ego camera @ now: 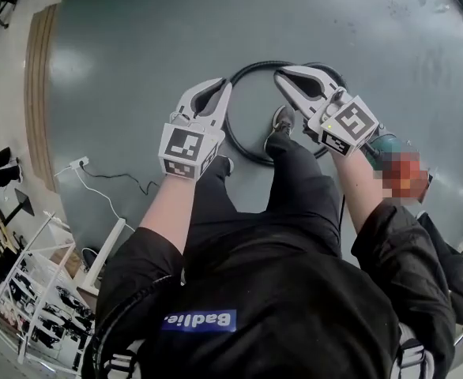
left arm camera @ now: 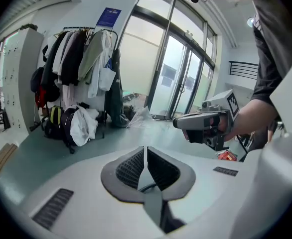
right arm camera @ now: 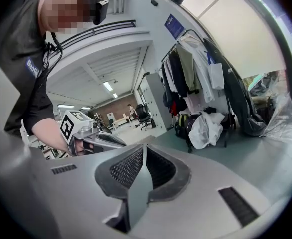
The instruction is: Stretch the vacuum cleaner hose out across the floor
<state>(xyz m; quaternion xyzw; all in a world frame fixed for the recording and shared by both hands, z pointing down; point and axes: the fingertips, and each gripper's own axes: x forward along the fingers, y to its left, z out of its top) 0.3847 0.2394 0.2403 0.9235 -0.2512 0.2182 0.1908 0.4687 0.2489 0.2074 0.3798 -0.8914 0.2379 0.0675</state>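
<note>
A black vacuum hose (ego camera: 247, 69) lies coiled in a loop on the grey floor (ego camera: 137, 46), around the person's right shoe (ego camera: 282, 120). My left gripper (ego camera: 226, 85) hangs above the loop's left side, shut and empty. My right gripper (ego camera: 279, 73) hangs above the loop's top, also shut with nothing in it. The two tips are close together. In the left gripper view the jaws (left arm camera: 145, 156) are pressed together and the right gripper (left arm camera: 177, 123) shows ahead. In the right gripper view the jaws (right arm camera: 143, 158) are closed, with the left gripper (right arm camera: 122, 144) beside them.
A white power strip (ego camera: 79, 163) with its cable lies on the floor at the left. A white wire shelf (ego camera: 34, 290) stands at the bottom left. A clothes rack (left arm camera: 81, 73) with bags below it and glass doors (left arm camera: 181, 78) stand across the room.
</note>
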